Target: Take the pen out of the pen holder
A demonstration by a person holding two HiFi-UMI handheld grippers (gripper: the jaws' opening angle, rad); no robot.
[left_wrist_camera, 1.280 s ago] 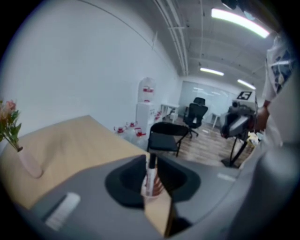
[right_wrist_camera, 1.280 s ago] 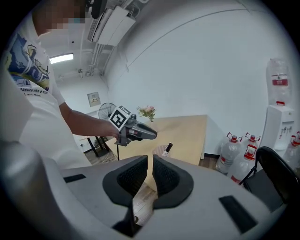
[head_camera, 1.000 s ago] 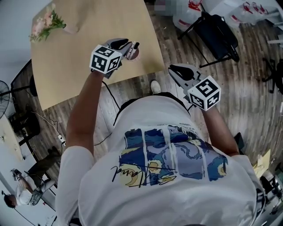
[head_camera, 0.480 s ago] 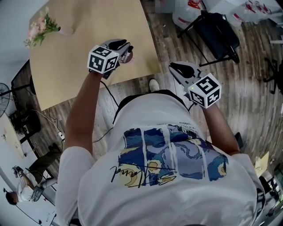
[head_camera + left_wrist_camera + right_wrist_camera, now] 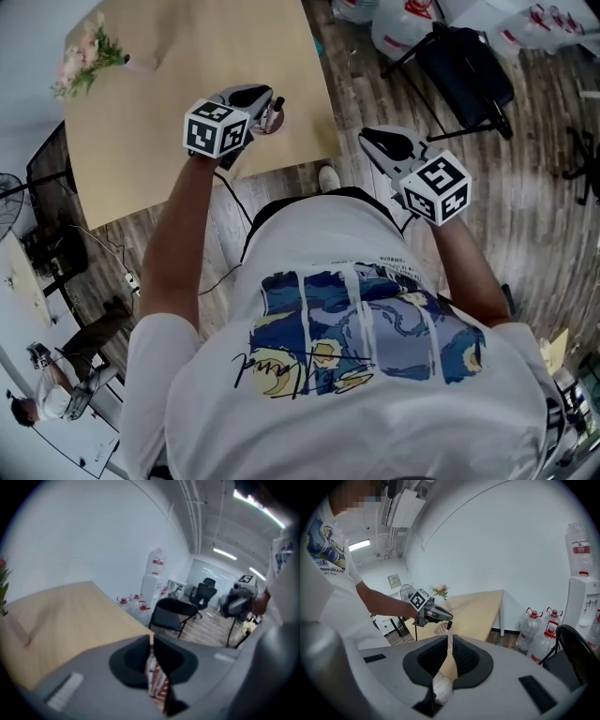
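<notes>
L gripper [image 5: 265,105] jaws clenched on pen [image 5: 278,100] right over pen holder [image 5: 275,121] on desk [image 5: 169,66], prob. for pulling it out. R gripper [image 5: 369,140] jaws closed, empty, well apart from holder, idle.

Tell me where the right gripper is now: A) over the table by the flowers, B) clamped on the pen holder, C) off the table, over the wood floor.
C: in the head view the right gripper hangs past the table edge over the floor, while the pen holder sits by the left gripper.
</notes>
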